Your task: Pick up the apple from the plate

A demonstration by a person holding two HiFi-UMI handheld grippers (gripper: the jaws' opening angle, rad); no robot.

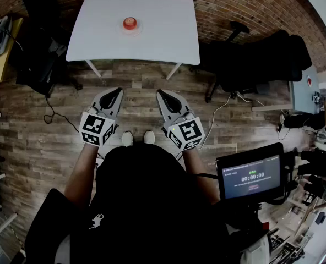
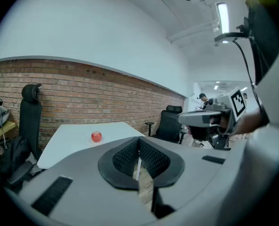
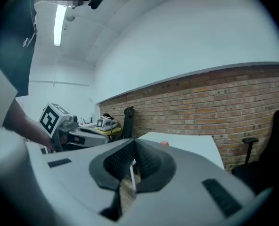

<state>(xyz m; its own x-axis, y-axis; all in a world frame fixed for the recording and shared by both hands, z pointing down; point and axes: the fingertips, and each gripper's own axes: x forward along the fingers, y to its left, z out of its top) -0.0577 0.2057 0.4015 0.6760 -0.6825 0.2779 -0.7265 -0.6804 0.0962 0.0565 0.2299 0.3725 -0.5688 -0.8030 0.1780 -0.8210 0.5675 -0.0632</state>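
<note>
A red apple [image 1: 130, 22] sits on a pale plate [image 1: 121, 28] near the far middle of the white table [image 1: 152, 37]. Both grippers hang over the wooden floor in front of the person, well short of the table. My left gripper [image 1: 117, 92] is shut with nothing between its pads. My right gripper [image 1: 160, 93] is shut and empty too. In the left gripper view the apple [image 2: 96, 136] shows small on the table [image 2: 69, 140] beyond the closed left gripper [image 2: 138, 160]. In the right gripper view the right gripper [image 3: 132, 166] hides most of the apple [image 3: 164, 144].
Black office chairs [image 1: 256, 59] stand right of the table, and a dark chair with bags [image 1: 39, 54] stands at its left. A yellow desk [image 1: 0, 65] is at the left edge. A screen [image 1: 250, 176] is at the lower right. Cables [image 1: 229, 100] lie on the floor.
</note>
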